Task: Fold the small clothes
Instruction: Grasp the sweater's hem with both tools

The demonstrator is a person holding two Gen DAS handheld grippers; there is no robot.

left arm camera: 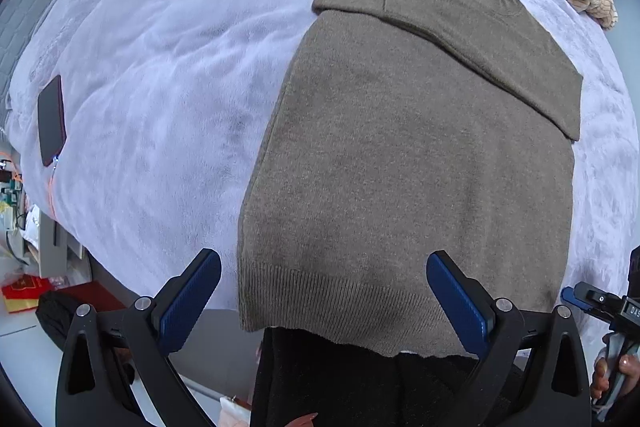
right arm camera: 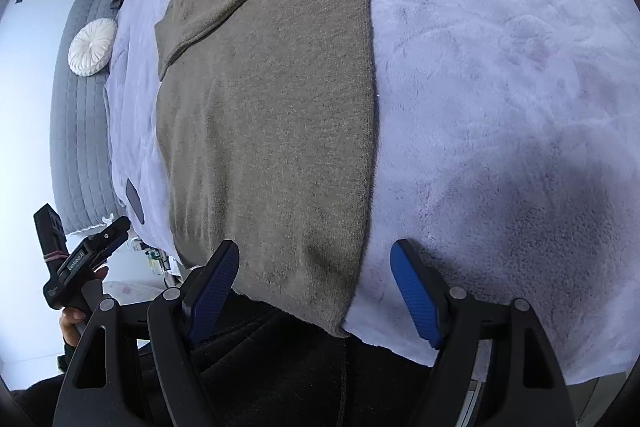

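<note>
Lying flat on the blanket (left arm camera: 160,67), sweater (left arm camera: 400,167) with sleeve folded

We had two fisheye views, one riding on each handheld gripper and looking out along its fingers. The left wrist view looked almost straight down from above the near edge of the bed (left arm camera: 160,47), close over the hem of the brown sweater (left arm camera: 400,155). The right wrist view sat near the same edge further right, tilted forward and rolled, facing down across the sweater (right arm camera: 272,115) toward the far headboard (right arm camera: 80,115). Both shared the sweater, the blanket and the dark phone (left arm camera: 51,121), and each caught the other gripper at its margin.
</note>
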